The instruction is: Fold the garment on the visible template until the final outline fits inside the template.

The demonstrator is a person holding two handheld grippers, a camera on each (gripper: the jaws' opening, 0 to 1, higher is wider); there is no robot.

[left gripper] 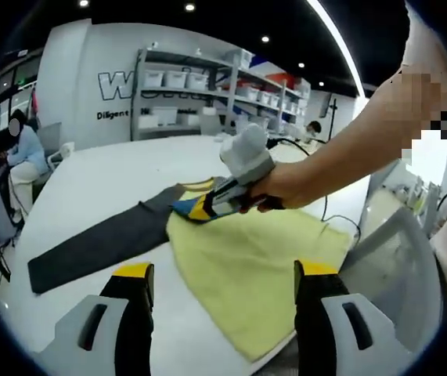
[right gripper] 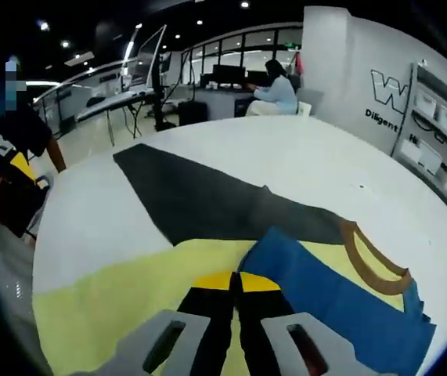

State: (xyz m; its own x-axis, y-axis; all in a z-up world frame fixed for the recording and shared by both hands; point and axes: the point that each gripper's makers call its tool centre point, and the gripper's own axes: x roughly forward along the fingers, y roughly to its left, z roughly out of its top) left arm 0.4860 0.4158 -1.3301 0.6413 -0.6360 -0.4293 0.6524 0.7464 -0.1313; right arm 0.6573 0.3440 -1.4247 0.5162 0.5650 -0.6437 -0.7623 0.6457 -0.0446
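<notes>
At frame centre the right gripper (left gripper: 188, 210), jaws pressed together, pinches the yellow garment (left gripper: 246, 266) by its blue panel (right gripper: 340, 301), while the left gripper (left gripper: 223, 286) hangs spread at the bottom.

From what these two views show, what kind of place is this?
Probably an office-like lab or workshop. Metal shelving with white storage bins lines a lettered wall, a person works at a desk in the background, and the garment lies on a large white table under ceiling spotlights.
</notes>
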